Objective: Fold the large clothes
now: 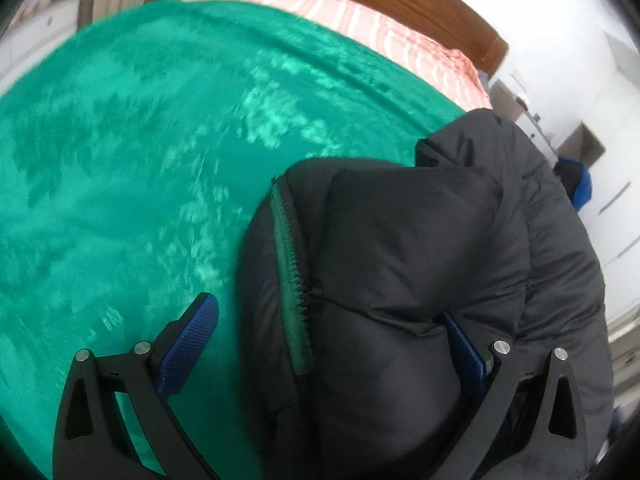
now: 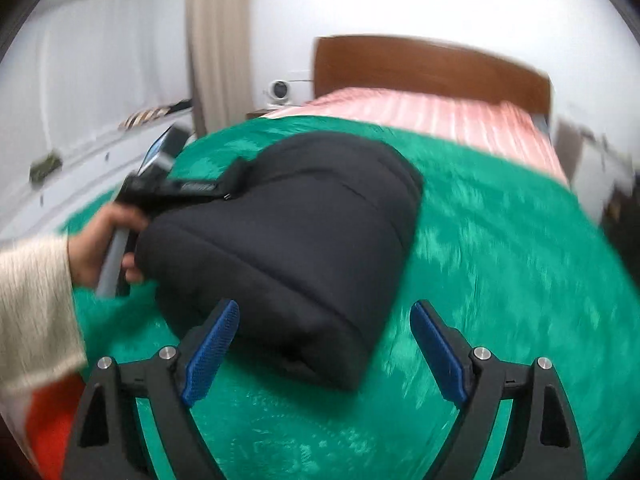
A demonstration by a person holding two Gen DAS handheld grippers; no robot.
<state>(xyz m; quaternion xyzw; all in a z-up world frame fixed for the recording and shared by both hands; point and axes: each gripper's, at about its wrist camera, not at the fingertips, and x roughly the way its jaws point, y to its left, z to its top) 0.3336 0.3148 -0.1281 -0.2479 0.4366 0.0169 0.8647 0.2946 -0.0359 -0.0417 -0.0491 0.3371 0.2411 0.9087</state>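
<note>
A black puffer jacket [image 1: 420, 264] lies folded into a thick bundle on the green blanket [image 1: 140, 160]; a green-lined zipper edge [image 1: 292, 280] shows on its left side. My left gripper [image 1: 332, 332] is open, its jaws wide around the near part of the bundle; the right finger is partly hidden by fabric. In the right wrist view the jacket [image 2: 288, 248] sits ahead of my right gripper [image 2: 324, 344], which is open and empty, just in front of the bundle's near end. The left gripper [image 2: 168, 188] shows there, held by a hand at the bundle's left side.
The green blanket [image 2: 500, 280] covers a bed with a pink striped sheet [image 2: 420, 116] and wooden headboard [image 2: 432, 68] at the far end. White walls, a curtain [image 2: 216, 48] and a small fan [image 2: 278, 90] stand beyond. An orange item [image 2: 48, 432] lies at bottom left.
</note>
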